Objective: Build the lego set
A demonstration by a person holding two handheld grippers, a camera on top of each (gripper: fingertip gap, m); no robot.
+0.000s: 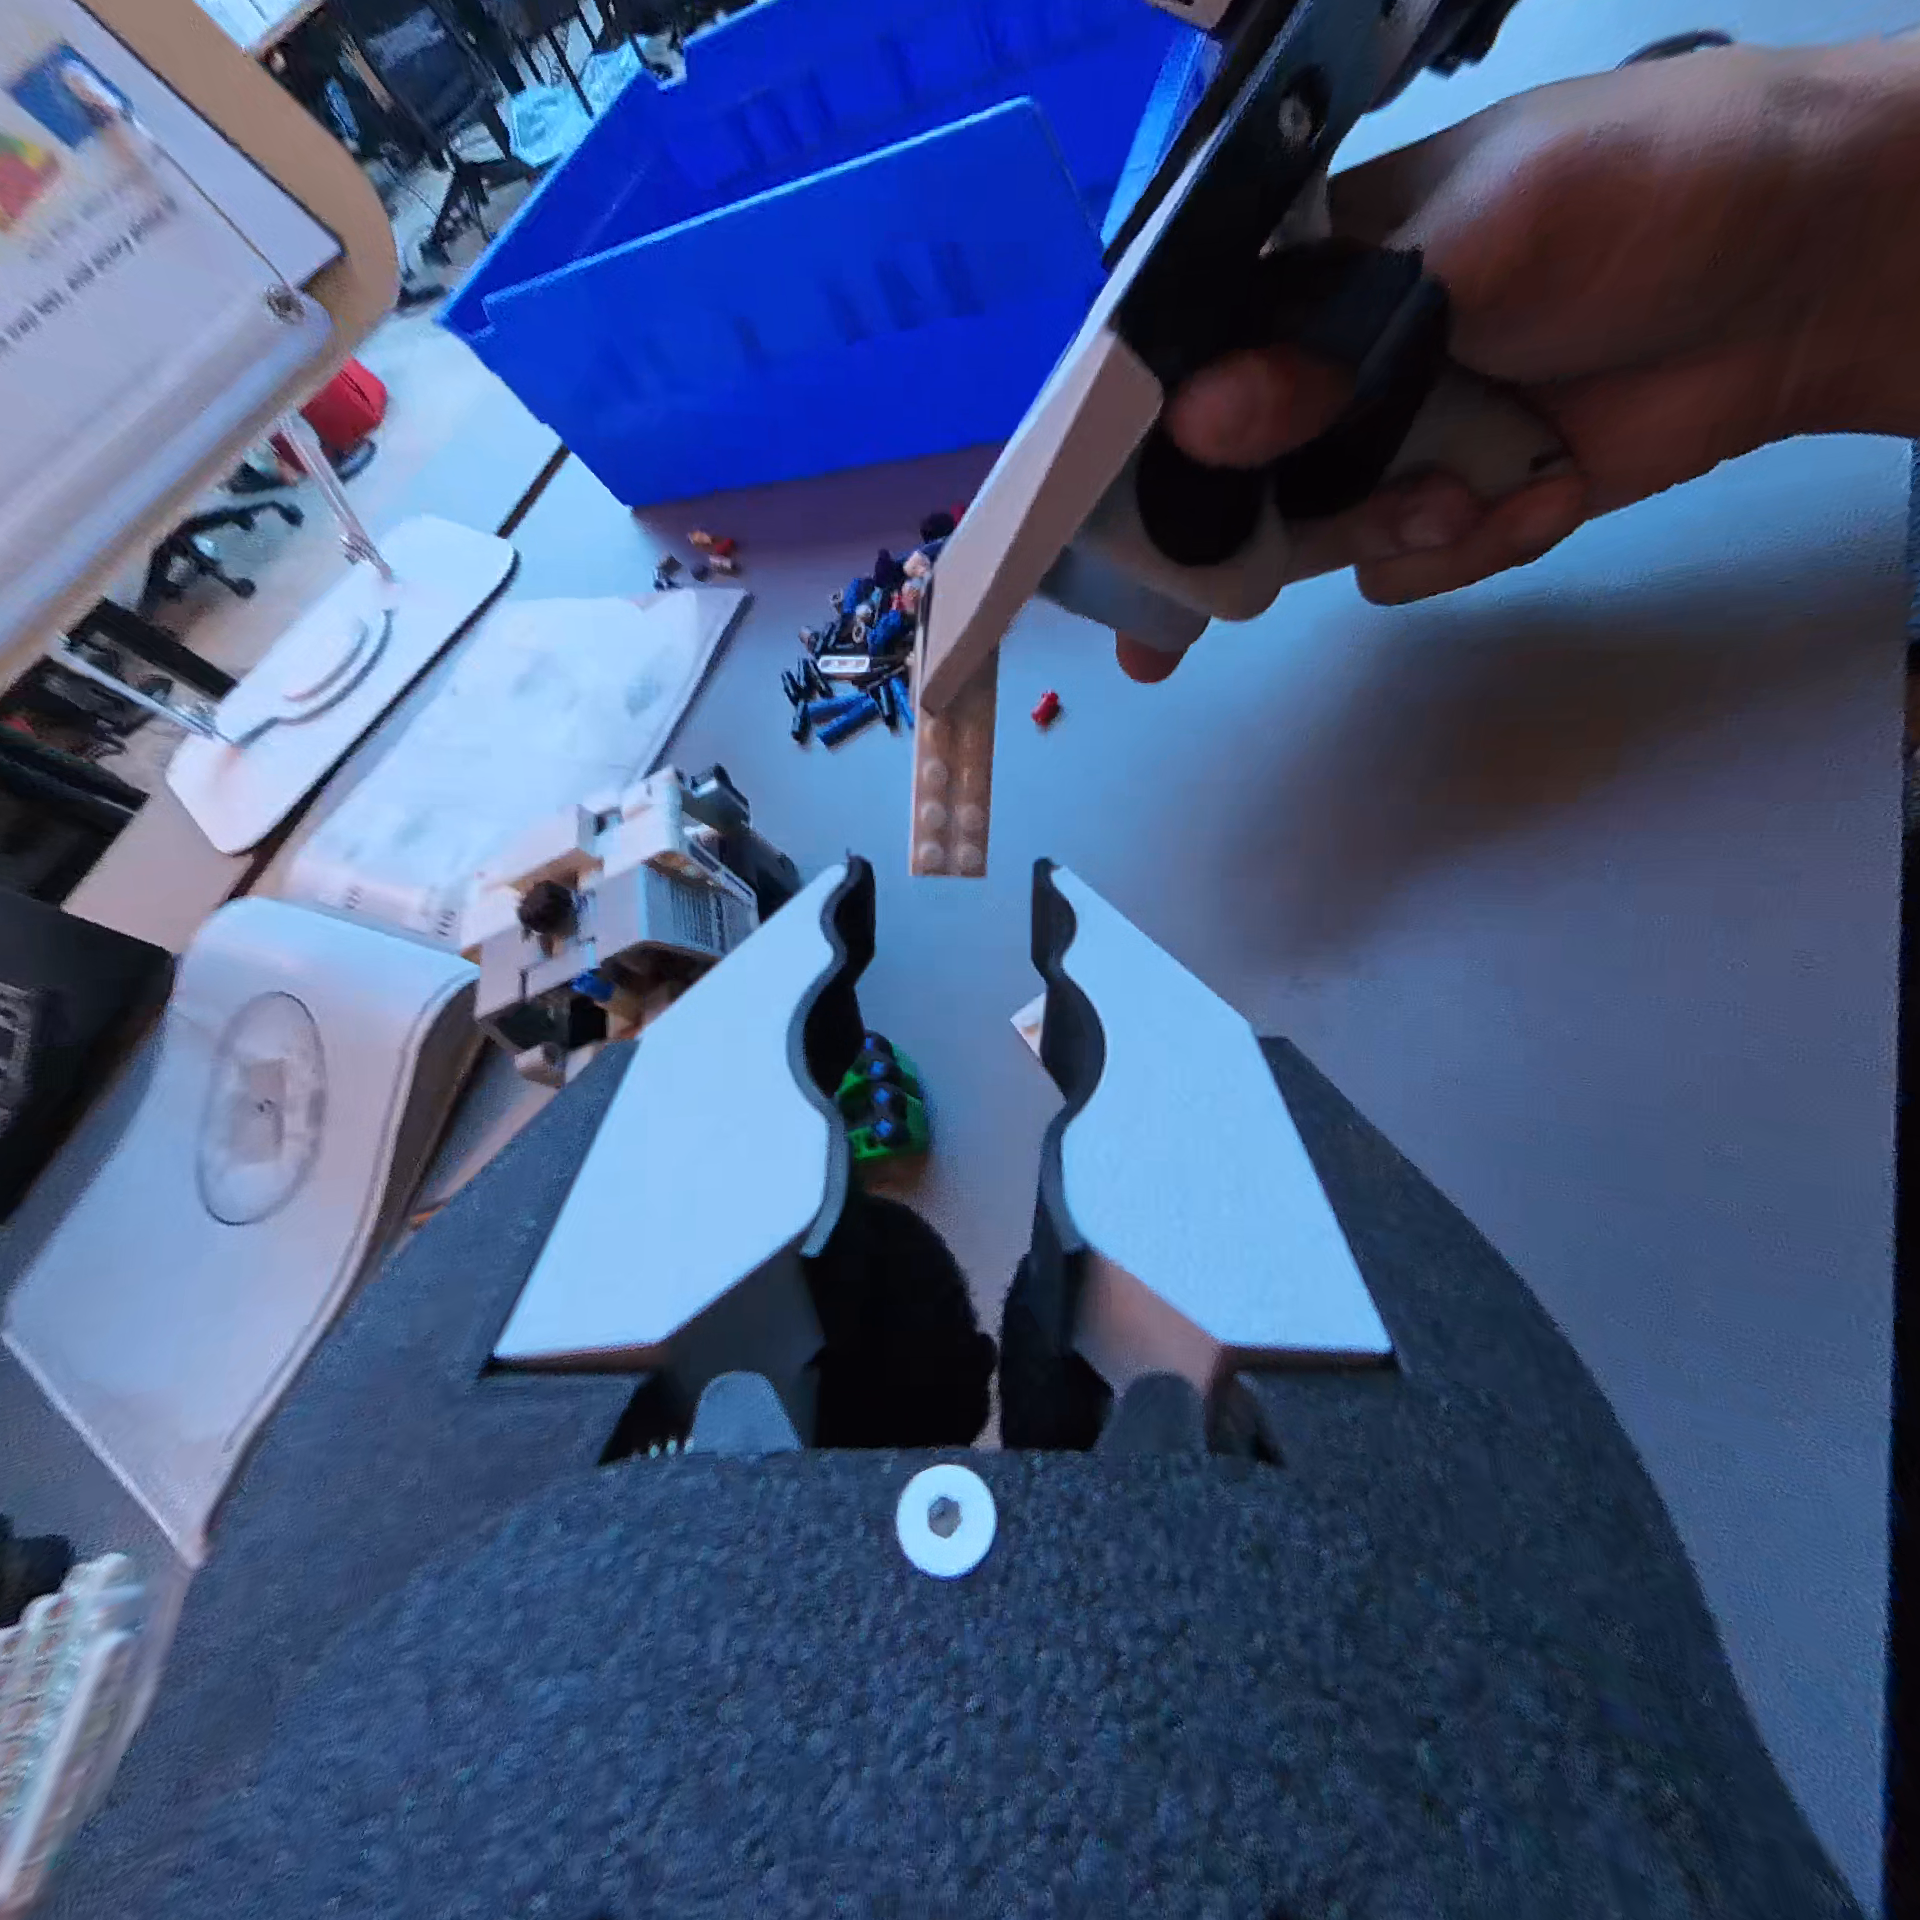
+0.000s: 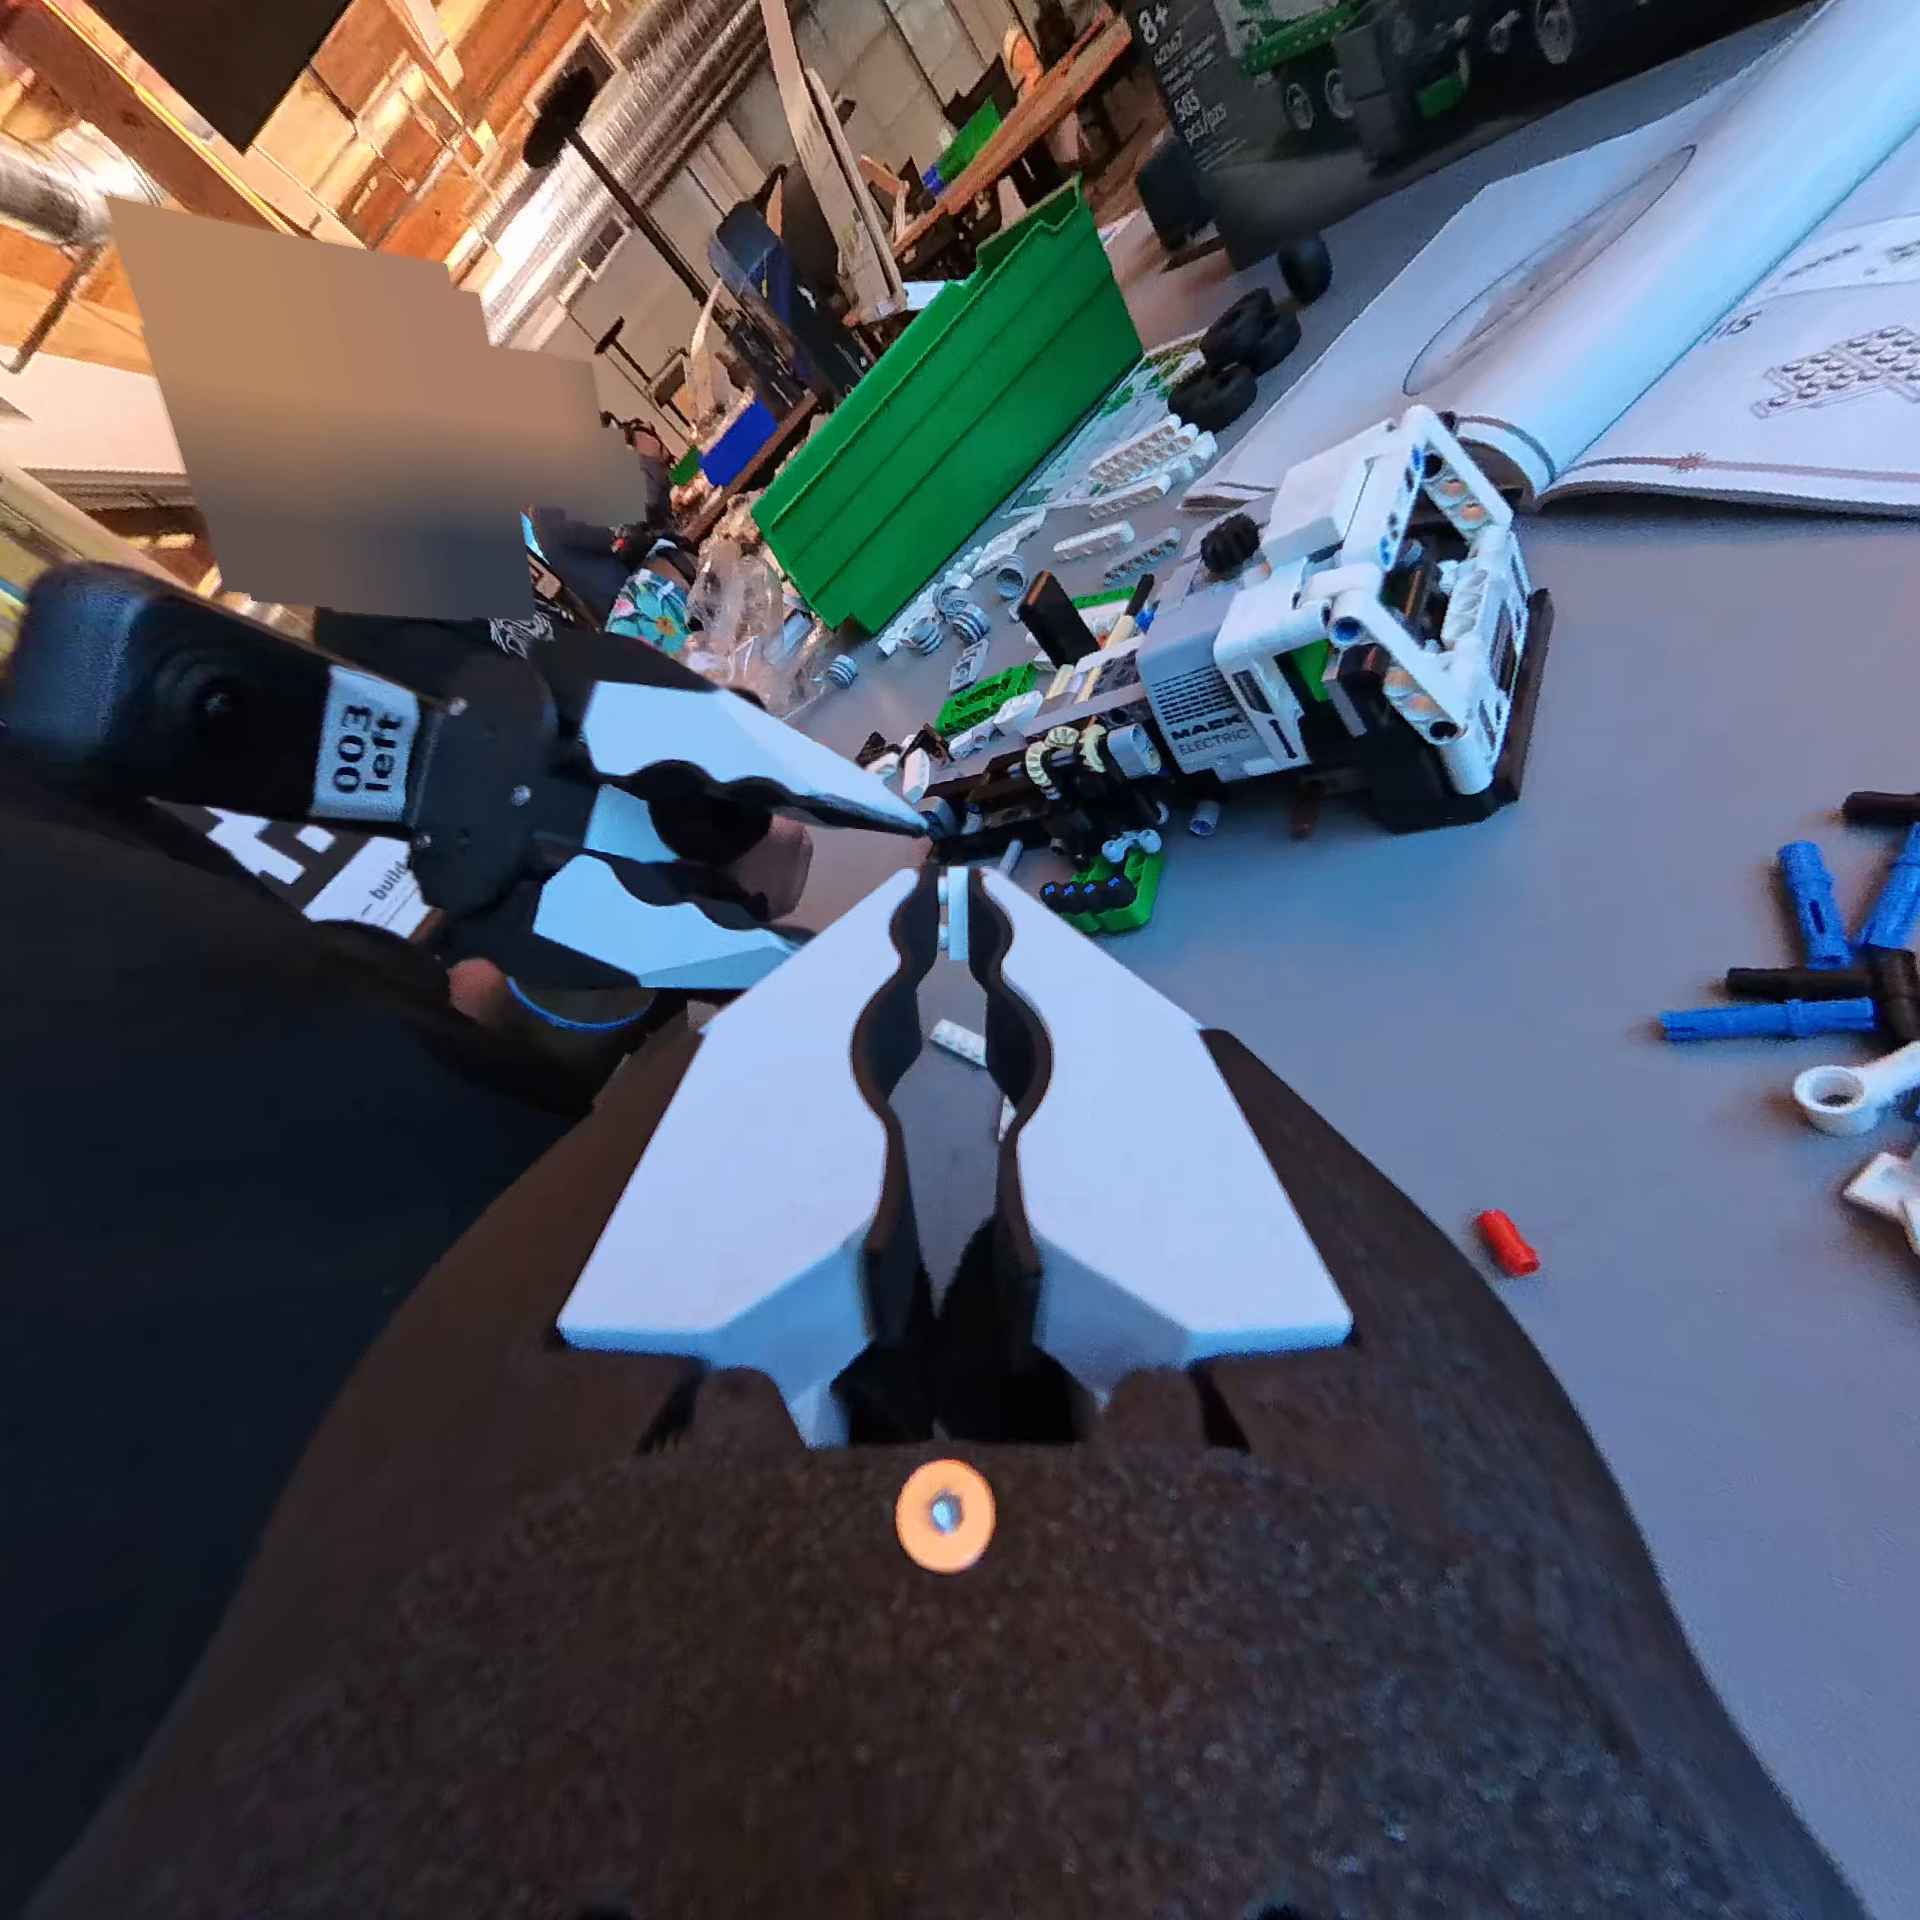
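Observation:
My right gripper (image 2: 948,883) is shut on a small white studded plate (image 2: 957,916), held edge-on above the table. In the left wrist view that gripper (image 1: 954,694) comes down from the upper right in a person's hand, and the plate (image 1: 951,795) hangs from its tips just beyond my left gripper (image 1: 951,883). My left gripper is open and empty. It also shows in the right wrist view (image 2: 862,883), tips close to the plate. The part-built white truck (image 2: 1351,644) lies on the grey table. A small green piece with blue pins (image 1: 883,1107) lies beneath my left fingers.
A blue bin (image 1: 790,291) and a green bin (image 2: 956,447) stand at the back. The open instruction booklet (image 2: 1662,312) lies behind the truck. Loose blue and black pins (image 2: 1808,935), a red piece (image 2: 1507,1242) and a small white plate (image 2: 958,1042) lie on the table. My two grippers' fingertips are within a few centimetres of each other. The red piece (image 2: 1507,1242) sits 11 cm or so from the ends of my right fingers. It is also in sight in the left wrist view (image 1: 1044,711).

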